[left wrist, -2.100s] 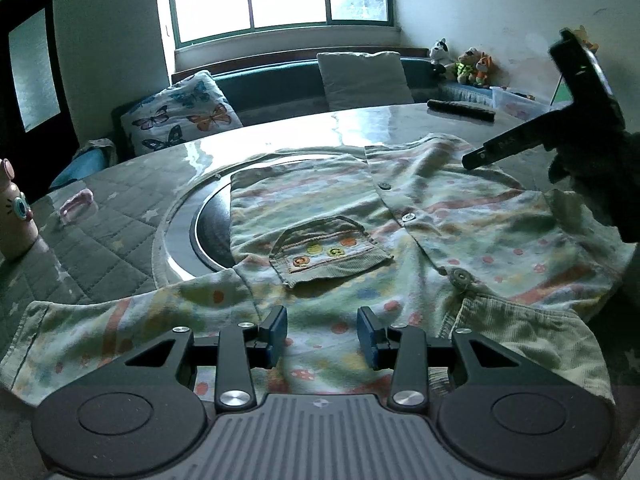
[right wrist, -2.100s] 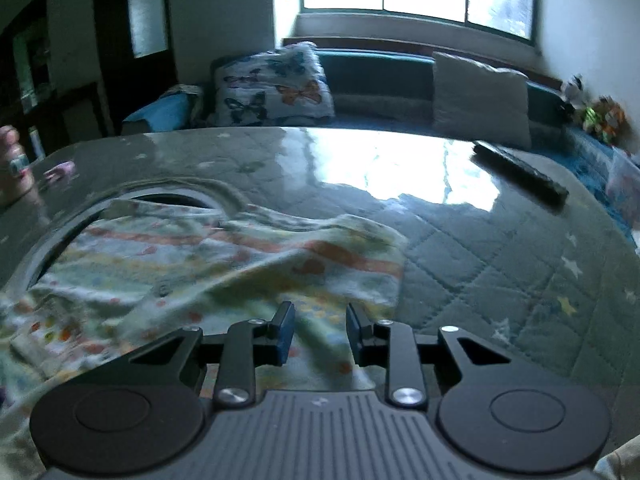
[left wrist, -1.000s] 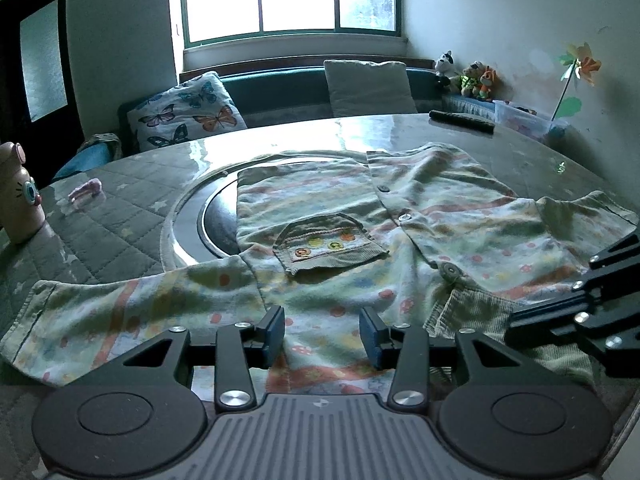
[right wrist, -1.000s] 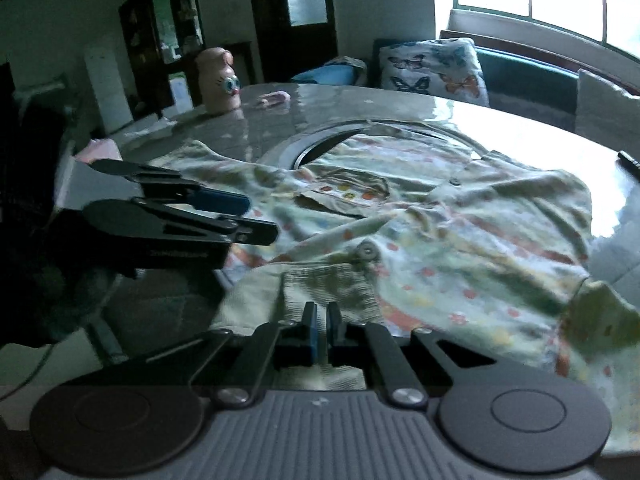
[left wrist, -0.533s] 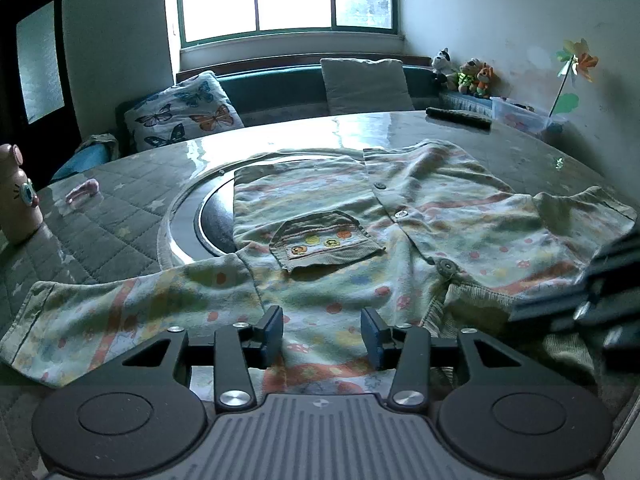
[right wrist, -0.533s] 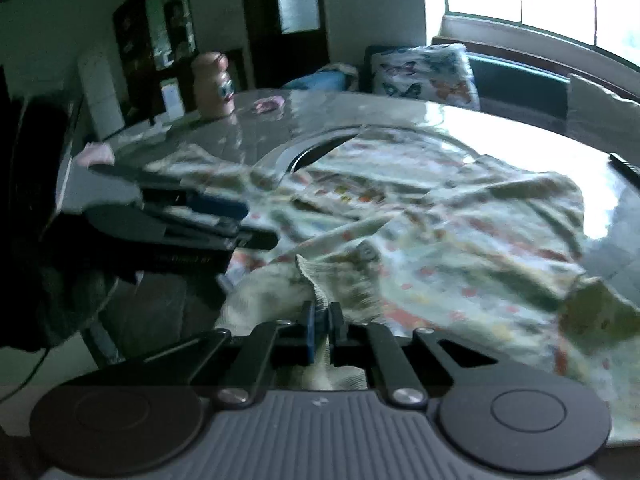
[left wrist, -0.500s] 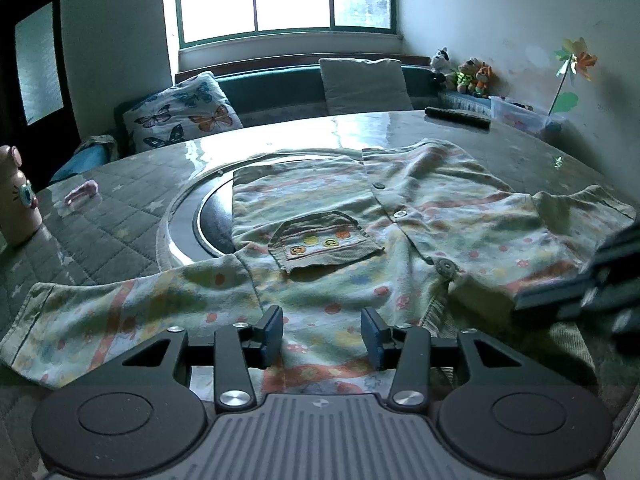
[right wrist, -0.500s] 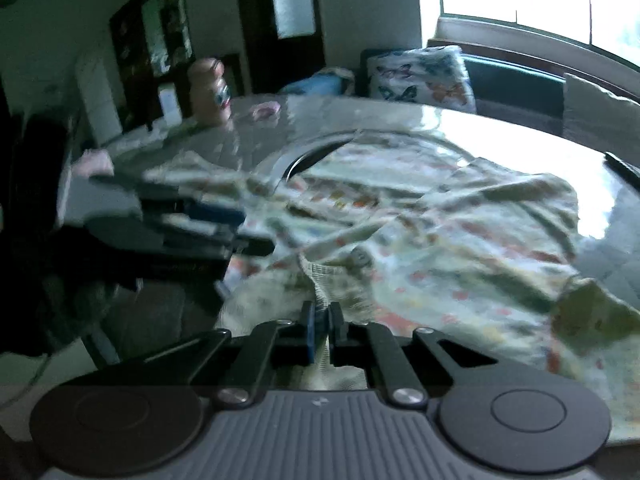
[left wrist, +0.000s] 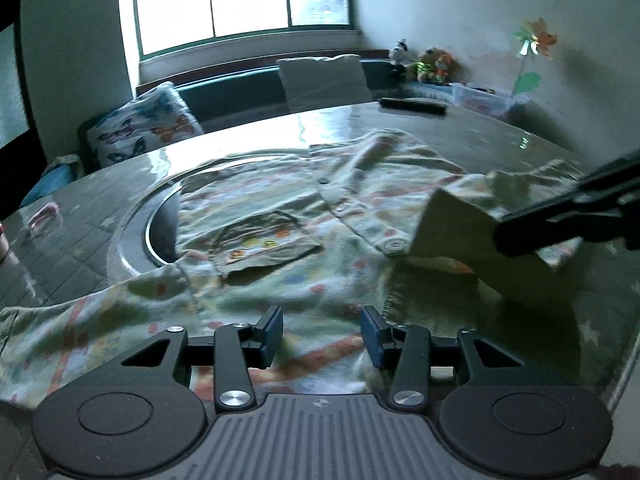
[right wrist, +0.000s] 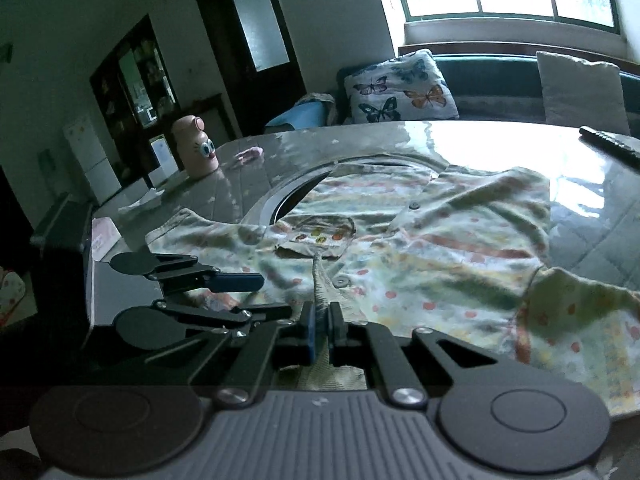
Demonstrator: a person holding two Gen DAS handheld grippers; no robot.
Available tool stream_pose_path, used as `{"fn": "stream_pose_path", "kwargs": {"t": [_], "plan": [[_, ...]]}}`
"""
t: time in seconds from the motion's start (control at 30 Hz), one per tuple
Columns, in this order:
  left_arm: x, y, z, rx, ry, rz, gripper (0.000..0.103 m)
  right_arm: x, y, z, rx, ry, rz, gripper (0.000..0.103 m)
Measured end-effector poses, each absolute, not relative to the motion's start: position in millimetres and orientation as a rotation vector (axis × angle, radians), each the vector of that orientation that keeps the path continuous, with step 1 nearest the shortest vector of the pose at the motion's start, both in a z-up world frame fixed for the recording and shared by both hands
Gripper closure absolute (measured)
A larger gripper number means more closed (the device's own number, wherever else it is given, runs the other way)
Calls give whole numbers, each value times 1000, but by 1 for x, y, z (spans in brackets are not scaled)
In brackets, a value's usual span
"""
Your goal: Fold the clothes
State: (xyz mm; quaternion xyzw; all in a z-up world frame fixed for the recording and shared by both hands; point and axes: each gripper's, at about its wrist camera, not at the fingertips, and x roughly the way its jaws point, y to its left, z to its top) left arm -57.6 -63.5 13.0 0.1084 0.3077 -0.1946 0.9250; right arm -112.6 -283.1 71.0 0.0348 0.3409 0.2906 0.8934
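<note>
one shirt (left wrist: 304, 216) lies mostly spread flat, front up, on the counter (left wrist: 480, 136), so as far as i can tell the fold is only partway, with one collar-end corner lifted and both sleeves out to the sides. the right gripper (right wrist: 320, 330) is clenched on that raised corner, held just above the cloth and angled across the shirt. the left gripper (left wrist: 322, 330) hovers low over the near edge, jaws apart and holding nothing.

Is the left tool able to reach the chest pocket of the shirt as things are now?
Probably yes. The left tool is open and holds nothing, and the pocket lies flat ahead of it with only shirt fabric between. The right tool, shut on the collar, lifts cloth off to the side.
</note>
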Motion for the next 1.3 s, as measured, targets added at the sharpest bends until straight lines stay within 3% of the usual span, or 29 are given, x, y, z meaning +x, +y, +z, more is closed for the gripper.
{"fn": "stream_pose_path", "kwargs": {"t": [0.4, 0.7, 1.0, 1.1, 1.3], "plan": [[-71, -66, 14, 230, 617, -464, 56, -117, -263, 63, 9, 714, 646, 98], [-80, -42, 29, 209, 575, -448, 55, -121, -254, 63, -24, 736, 731, 89], [-76, -41, 51, 129, 530, -487, 55, -98, -250, 41, -77, 764, 645, 87], [-68, -55, 47, 118, 549, -530, 57, -99, -246, 32, -93, 774, 663, 87], [-58, -69, 32, 125, 598, -582, 73, -92, -267, 45, -65, 760, 635, 87]]}}
